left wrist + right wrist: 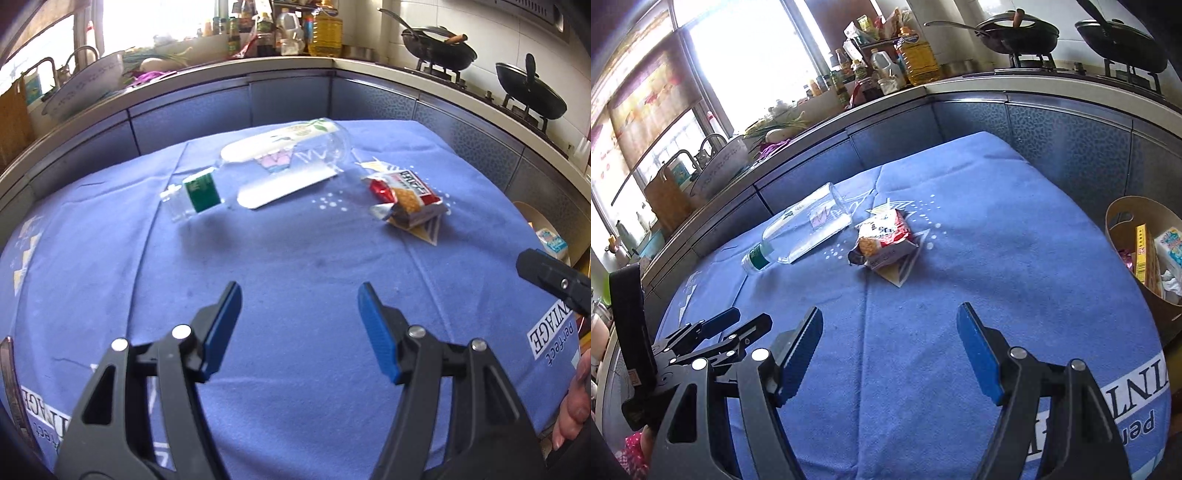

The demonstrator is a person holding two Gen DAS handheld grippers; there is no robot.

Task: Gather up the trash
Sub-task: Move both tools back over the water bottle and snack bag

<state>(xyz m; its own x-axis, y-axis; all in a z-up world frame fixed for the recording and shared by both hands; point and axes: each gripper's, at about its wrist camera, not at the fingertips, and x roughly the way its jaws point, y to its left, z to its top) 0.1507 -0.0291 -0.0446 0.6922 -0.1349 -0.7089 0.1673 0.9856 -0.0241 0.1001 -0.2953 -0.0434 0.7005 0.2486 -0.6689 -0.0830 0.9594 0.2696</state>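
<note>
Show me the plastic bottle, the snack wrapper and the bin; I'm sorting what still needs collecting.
plastic bottle (280,162): left wrist view, clear body, lying on its side.
snack wrapper (886,240): right wrist view, crumpled red-and-white front.
bin (1123,218): right wrist view, tan inner wall.

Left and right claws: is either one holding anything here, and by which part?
Nothing is held. The left claw and right claw are both open above the blue tablecloth, short of the clear plastic bottle and red snack wrapper.
</note>
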